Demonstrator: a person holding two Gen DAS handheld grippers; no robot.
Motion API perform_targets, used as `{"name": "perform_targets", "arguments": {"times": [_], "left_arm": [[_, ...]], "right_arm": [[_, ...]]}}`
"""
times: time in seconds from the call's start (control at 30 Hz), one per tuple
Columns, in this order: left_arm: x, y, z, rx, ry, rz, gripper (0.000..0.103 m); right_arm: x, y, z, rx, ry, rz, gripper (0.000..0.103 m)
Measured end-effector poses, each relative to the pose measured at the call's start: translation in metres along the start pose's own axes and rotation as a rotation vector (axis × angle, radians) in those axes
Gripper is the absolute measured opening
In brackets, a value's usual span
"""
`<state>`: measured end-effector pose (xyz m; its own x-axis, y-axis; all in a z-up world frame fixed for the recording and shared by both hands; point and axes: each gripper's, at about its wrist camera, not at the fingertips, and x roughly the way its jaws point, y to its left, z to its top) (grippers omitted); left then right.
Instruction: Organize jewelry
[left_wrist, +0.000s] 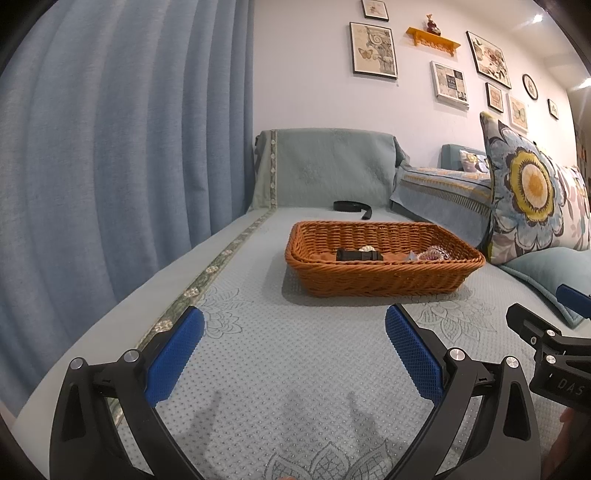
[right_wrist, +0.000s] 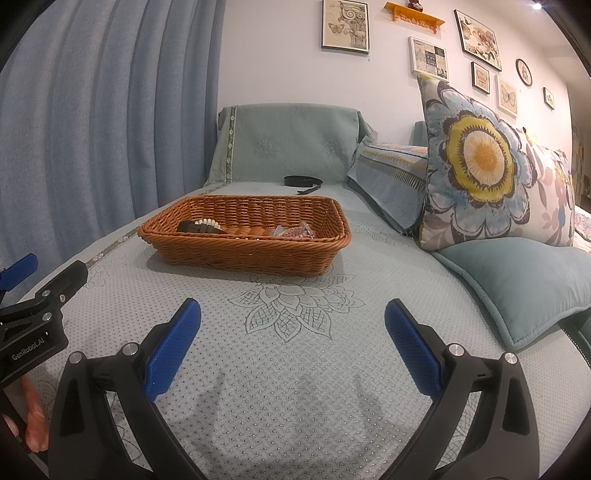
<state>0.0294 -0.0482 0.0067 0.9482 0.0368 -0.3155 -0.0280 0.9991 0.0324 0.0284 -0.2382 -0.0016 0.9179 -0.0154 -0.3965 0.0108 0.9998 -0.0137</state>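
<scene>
A brown wicker basket (left_wrist: 384, 275) stands on the pale green sofa seat ahead of both grippers; it also shows in the right wrist view (right_wrist: 243, 254). Inside lie a black piece (left_wrist: 357, 254), a white beaded piece (right_wrist: 207, 222), brown beads (right_wrist: 245, 232) and a pinkish clear beaded piece (right_wrist: 295, 232). A black band (left_wrist: 351, 206) lies on the seat behind the basket. My left gripper (left_wrist: 293, 332) is open and empty, short of the basket. My right gripper (right_wrist: 291, 325) is open and empty over a flower pattern.
A blue curtain (left_wrist: 110, 147) hangs on the left. A flowered cushion (right_wrist: 480, 166) and a plain teal cushion (right_wrist: 524, 288) lie on the right. The sofa arm (left_wrist: 325, 166) rises behind. Framed pictures (left_wrist: 373, 50) hang on the wall.
</scene>
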Motion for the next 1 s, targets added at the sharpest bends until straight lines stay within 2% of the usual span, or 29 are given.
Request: {"name": "perform_targets", "arguments": {"times": [1.0], "left_arm": [[0.0054, 0.0015, 0.0011, -0.006, 0.019, 0.004, 0.095]], "right_arm": [[-0.0004, 0.0028, -0.0010, 0.003, 0.002, 0.000, 0.095]]}}
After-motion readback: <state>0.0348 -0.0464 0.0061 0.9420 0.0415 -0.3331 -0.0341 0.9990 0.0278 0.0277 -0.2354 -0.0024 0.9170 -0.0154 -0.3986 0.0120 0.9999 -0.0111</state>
